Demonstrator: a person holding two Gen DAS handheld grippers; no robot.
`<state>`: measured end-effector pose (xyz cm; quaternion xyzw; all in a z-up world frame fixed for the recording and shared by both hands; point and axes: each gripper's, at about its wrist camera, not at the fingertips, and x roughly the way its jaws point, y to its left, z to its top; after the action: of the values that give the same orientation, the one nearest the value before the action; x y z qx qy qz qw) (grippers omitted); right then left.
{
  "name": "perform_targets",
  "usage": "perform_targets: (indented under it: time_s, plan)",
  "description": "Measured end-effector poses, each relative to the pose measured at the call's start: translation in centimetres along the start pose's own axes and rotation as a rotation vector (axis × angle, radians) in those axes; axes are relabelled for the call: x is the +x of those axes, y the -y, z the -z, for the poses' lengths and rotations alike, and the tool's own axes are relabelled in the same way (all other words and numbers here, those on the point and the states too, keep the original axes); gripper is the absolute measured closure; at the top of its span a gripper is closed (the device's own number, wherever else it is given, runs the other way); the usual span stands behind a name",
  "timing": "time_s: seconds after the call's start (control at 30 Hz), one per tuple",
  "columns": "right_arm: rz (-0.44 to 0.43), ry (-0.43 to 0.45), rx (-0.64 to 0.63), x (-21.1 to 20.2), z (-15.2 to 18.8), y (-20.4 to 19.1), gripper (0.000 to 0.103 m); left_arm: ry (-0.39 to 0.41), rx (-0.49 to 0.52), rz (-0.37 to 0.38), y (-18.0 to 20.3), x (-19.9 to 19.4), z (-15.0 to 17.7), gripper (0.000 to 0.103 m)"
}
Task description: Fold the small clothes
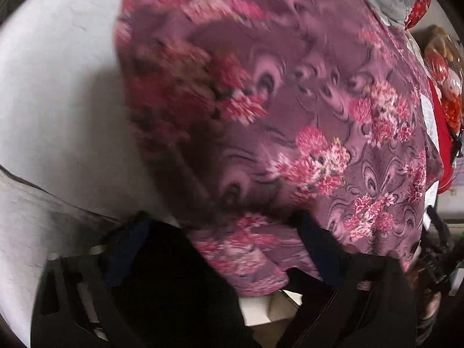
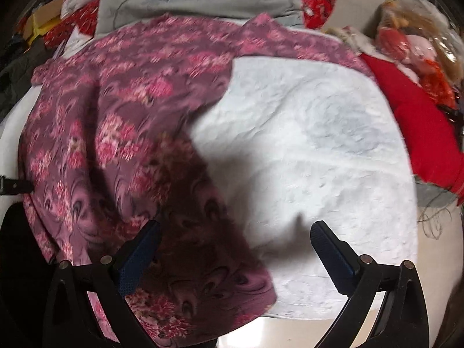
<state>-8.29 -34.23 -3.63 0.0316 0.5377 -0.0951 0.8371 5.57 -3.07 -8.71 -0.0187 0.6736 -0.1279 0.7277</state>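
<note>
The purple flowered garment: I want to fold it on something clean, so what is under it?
The purple flowered garment lies on a white textured cloth, which shows bare beside it. At its far edge sits a grey fabric. What is directly beneath the garment is covered.

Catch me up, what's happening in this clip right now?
A person holding a gripper in each hand is working on a purple floral garment spread on a white padded surface. The left gripper is open, straddling a bunched edge of the fabric. The right gripper is open above the garment's near edge, gripping nothing. No finished fold is visible yet. Other clothes are piled behind.
</note>
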Motion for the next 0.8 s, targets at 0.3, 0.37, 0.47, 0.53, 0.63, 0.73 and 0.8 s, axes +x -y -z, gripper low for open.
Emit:
perform_targets:
  time_s: [0.3, 0.37, 0.47, 0.53, 0.63, 0.73, 0.8]
  plan:
    - [-0.113, -0.027, -0.032, -0.8, 0.8, -0.1, 0.099, 0.024, -0.052, 0.168, -0.8, -3.8, 0.3, 0.097]
    - [-0.183, 0.006, 0.015, -2.4, 0.8, 0.7, 0.099, 0.044, -0.07, 0.199, -1.2, -5.6, 0.6, 0.097]
    - [-0.274, 0.08, 0.08, -6.0, 1.0, 2.0, 0.1, 0.083, -0.108, 0.268, -2.3, -7.7, 0.4, 0.097]
    - [-0.335, 0.132, 0.124, -8.8, 0.7, 3.1, 0.1, 0.11, -0.128, 0.302, -2.9, -10.1, 0.8, 0.097]
    - [-0.413, 0.194, 0.186, -12.1, 0.6, 4.2, 0.1, 0.147, -0.15, 0.343, -4.1, -13.3, 0.9, 0.097]
    - [-0.479, 0.223, 0.239, -13.4, 0.7, 4.8, 0.1, 0.157, -0.174, 0.357, -5.1, -15.1, 0.5, 0.097]
    - [-0.504, 0.221, 0.27, -13.3, 1.0, 5.1, 0.1, 0.16, -0.177, 0.321, -5.8, -15.3, 0.4, 0.096]
